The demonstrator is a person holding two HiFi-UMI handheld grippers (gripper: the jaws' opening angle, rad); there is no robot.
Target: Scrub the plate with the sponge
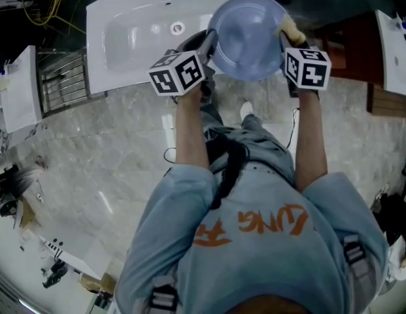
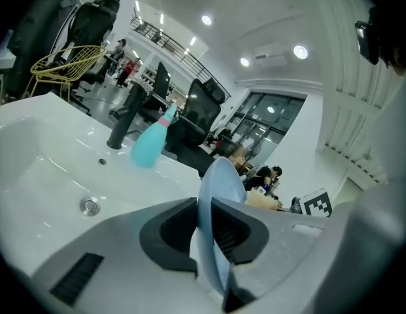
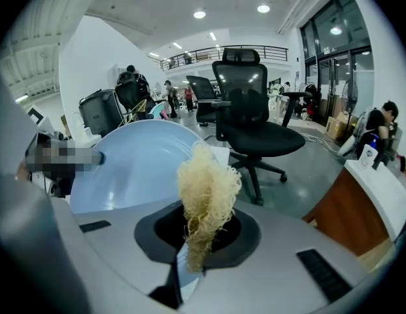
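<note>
Pale-blue plate [image 1: 247,36] is hanging in the air over the right end of the white sink counter [image 1: 124,70], near its front edge. Being round, it is showing no long axis. Its broad face is tilting up toward the head camera.

Left tool [image 1: 207,42] is clamping the plate's left rim, with both pads pressing on the thin edge. Right tool [image 1: 286,36] is gripping a yellowish fibrous sponge [image 1: 289,26]. The sponge's long axis is running out along the jaws, and it is lying at the plate's right rim.

Left gripper view is showing the plate edge-on, as a narrow blade standing between the pads. It is also picking up a teal spray bottle [image 2: 150,142], a black faucet [image 2: 121,120] and the drain [image 2: 90,206] beyond. Right gripper view is giving the plate's wide face instead, left of the frayed sponge. A black office chair [image 3: 252,116] and a wood-fronted desk [image 3: 343,218] are standing behind.

Marker cubes [image 1: 178,72] are covering both tools' bodies from above.
</note>
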